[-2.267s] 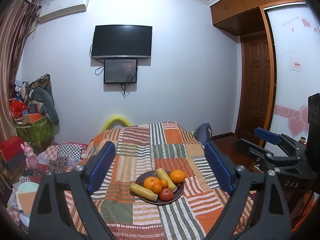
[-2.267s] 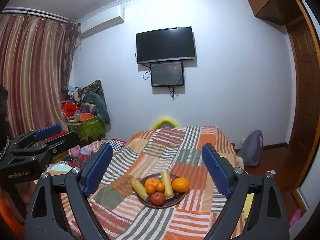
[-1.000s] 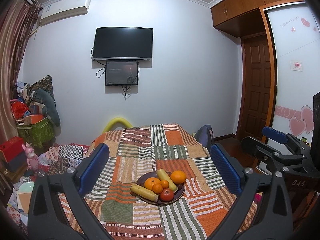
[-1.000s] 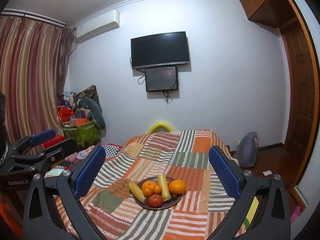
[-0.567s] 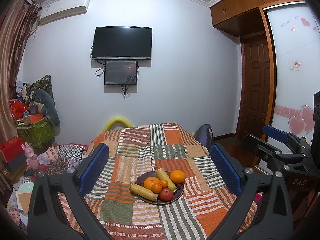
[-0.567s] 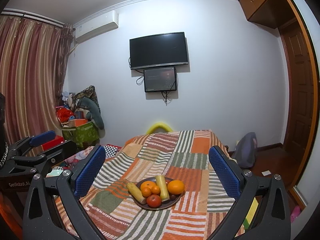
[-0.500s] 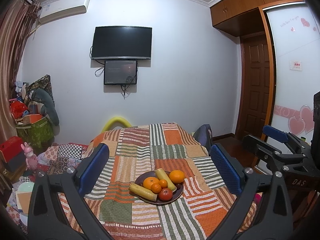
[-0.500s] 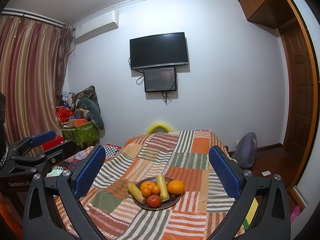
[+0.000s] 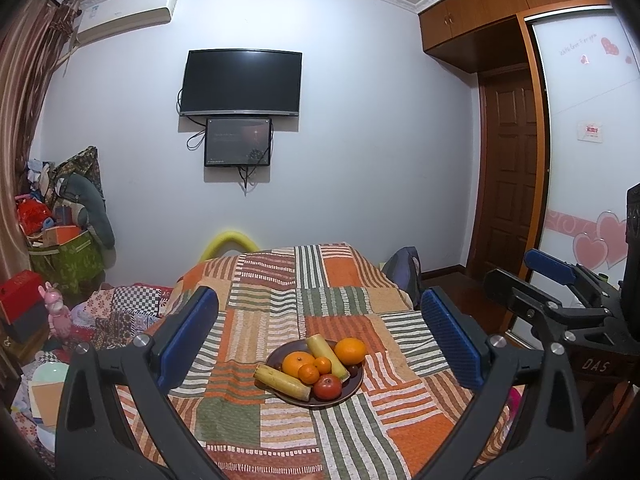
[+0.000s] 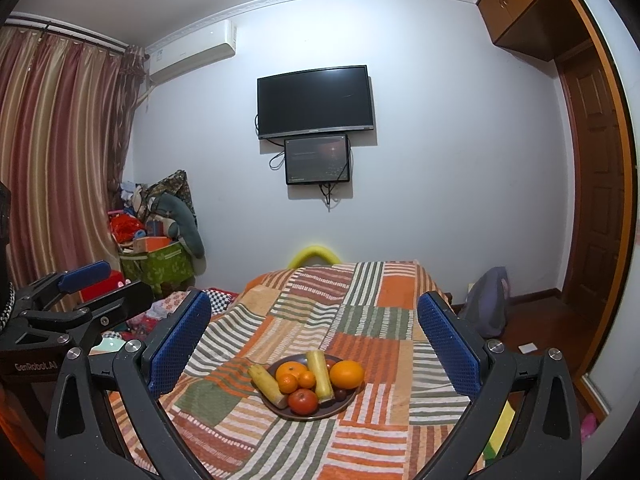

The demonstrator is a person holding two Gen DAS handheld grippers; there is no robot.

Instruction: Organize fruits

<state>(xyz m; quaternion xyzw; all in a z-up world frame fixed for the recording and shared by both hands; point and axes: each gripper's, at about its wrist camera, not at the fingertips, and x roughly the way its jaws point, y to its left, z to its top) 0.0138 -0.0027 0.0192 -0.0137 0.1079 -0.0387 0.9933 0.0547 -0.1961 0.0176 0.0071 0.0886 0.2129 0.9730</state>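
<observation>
Both of your grippers are spread wide and hold nothing: the left gripper (image 9: 318,338) and the right gripper (image 10: 314,338) hang well above and short of the dark plate (image 10: 344,402) that sits on the patchwork cover of the bed (image 10: 368,304). All the fruit is heaped on that plate: a big orange (image 10: 346,374) at the right edge, a second orange (image 10: 291,370) with two small tangerines just in front of it, a red tomato-like fruit (image 10: 303,401) at the near rim, and two pale yellow sticks (image 10: 322,376), one on each side of the pile. The likely trouble starts with the soft cover: press down on the plate's rim and it could tip or slide, spilling the heap. The round fruits touch one another, so closing on one may nudge its neighbour off the rim and let it roll across the bed. The big orange looks smooth and firm, so an off-centre pinch could squirt it out sideways. Your two grippers sit close together, so reaching in together risks a clash.
</observation>
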